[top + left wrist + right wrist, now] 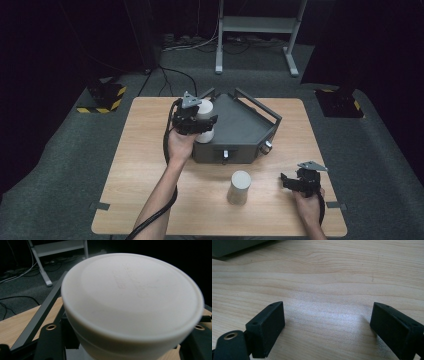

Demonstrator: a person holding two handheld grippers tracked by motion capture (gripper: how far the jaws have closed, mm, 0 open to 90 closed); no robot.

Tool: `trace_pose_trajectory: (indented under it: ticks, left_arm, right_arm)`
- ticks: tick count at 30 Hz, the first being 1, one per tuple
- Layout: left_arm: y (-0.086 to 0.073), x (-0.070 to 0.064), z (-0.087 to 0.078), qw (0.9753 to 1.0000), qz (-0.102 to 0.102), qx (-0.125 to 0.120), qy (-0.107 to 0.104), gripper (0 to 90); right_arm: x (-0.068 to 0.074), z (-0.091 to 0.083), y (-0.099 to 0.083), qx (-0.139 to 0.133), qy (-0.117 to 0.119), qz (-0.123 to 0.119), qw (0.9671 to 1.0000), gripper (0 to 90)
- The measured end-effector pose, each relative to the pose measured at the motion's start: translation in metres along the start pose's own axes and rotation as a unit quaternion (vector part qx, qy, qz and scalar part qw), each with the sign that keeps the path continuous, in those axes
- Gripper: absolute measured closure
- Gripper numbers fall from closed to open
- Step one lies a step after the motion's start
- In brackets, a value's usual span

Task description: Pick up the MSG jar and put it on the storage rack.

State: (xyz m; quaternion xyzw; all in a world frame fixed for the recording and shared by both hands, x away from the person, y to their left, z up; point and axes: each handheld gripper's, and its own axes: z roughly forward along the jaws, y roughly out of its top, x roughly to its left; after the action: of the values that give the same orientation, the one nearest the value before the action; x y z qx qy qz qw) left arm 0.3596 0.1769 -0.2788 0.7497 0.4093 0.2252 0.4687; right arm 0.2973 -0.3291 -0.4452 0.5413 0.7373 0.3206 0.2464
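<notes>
White cup (204, 114) | left gripper (192, 120) clamped | wooden table (150, 170) | dark room

A light wooden table (150, 165) stands on grey carpet (65, 165) in a dark room whose far walls are lost in blackness. At twelve o'clock beyond the table rises a pale grey metal stand (255, 30) on two legs, with loose cables (200, 46) lying at its foot and one black cable (172, 75) running toward the table. At ten o'clock sits a black block with yellow-and-black hazard stripes (106, 96); a similar dark block (339, 103) lies at two o'clock. Light falls from above onto the tabletop.
</notes>
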Motion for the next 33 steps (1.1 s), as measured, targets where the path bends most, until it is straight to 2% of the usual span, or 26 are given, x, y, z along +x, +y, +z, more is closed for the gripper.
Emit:
trace_pose_trajectory:
  ticks: [3, 10, 13, 20, 28, 33]
  left_arm:
    - [0.0, -0.001, 0.01, 0.9999, -0.01, 0.003, 0.01, 34.9]
    - [-0.002, -0.013, 0.023, 0.9989, 0.005, 0.01, 0.045, 34.8]
    - [-0.007, -0.012, 0.026, 0.9988, -0.005, 0.007, 0.047, 34.8]
    - [-0.014, -0.009, 0.028, 0.9987, -0.011, 0.006, 0.05, 34.8]
    - [-0.016, -0.011, 0.026, 0.9988, 0.001, 0.006, 0.049, 34.7]
    - [-0.018, -0.008, 0.025, 0.999, -0.001, 0.005, 0.045, 34.6]
  right_arm:
    - [0.0, 0.0, 0.0, 0.0, 0.0, 0.0, 1.0, 11.8]
    - [0.0, 0.0, 0.0, 0.0, 0.0, 0.0, 1.0, 11.8]
    - [0.0, 0.0, 0.0, 0.0, 0.0, 0.0, 1.0, 11.8]
    - [0.0, 0.0, 0.0, 0.0, 0.0, 0.0, 1.0, 11.8]
    - [0.0, 0.0, 0.0, 0.0, -0.001, 0.0, 1.0, 11.8]
    - [0.0, 0.0, 0.0, 0.0, -0.001, 0.0, 1.0, 11.8]
